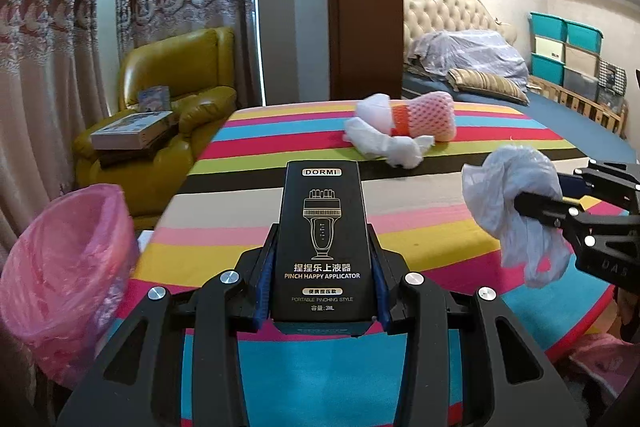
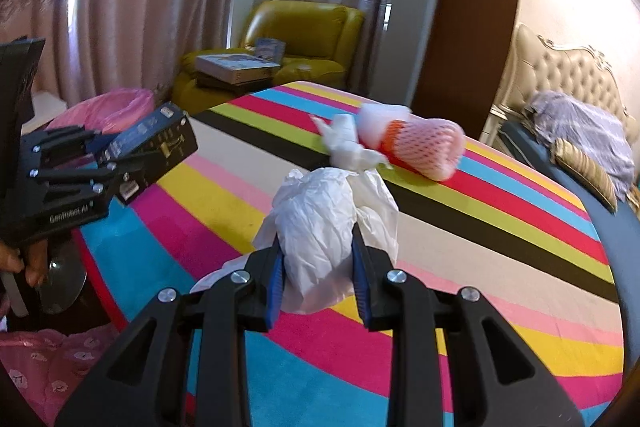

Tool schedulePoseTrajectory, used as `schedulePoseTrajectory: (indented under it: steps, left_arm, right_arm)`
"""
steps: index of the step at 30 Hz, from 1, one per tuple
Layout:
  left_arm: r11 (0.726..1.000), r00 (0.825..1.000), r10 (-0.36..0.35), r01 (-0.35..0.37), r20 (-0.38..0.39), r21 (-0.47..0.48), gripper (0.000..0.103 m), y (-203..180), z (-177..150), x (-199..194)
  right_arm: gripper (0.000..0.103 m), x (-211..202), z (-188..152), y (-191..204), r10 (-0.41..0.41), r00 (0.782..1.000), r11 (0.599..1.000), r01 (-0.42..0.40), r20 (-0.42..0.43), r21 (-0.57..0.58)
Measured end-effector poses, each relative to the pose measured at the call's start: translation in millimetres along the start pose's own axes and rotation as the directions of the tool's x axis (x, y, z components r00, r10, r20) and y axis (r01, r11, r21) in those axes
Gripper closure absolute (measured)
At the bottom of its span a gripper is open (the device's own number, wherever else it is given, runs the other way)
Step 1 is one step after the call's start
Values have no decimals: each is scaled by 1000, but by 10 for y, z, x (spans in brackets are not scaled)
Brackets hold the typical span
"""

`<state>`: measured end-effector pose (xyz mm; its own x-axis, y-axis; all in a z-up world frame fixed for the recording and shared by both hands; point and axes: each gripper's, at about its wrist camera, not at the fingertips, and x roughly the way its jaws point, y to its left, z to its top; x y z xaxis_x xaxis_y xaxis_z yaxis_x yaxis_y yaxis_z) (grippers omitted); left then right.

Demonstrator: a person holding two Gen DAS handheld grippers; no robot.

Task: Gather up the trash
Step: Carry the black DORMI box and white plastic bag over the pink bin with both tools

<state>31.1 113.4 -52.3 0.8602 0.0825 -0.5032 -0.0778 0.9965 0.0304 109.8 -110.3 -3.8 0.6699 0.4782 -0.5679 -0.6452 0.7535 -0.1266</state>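
L claw point(image 1: 322, 255) is clamped on a black box point(image 1: 320, 239), blue pads point(image 1: 265, 291) pressing both long sides, box standing upright between the fingers. In the R wrist view the L claw sits at far left, tilted w/ the box angled up to the right; bare fingers point(image 2: 32, 267) of the person's hand grip its handle below. R claw point(image 2: 318, 267) is pinched around a crumpled white plastic bag point(image 2: 320, 227), held off the desk point(image 2: 500, 247).

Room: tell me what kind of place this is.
Most likely a bedroom in a home. A bed with a tufted headboard stands at the back, a yellow armchair sits by lace curtains, and storage bins are stacked along the wall.
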Motion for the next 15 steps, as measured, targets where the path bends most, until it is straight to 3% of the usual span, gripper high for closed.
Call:
schedulePoseTrajectory:
  steps: [15]
  left_arm:
    - [992,993,108,-104,49,-77,65,566,-90,-324]
  right_arm:
    - [75,198,283,591,81,997,983,-83,-18,-166]
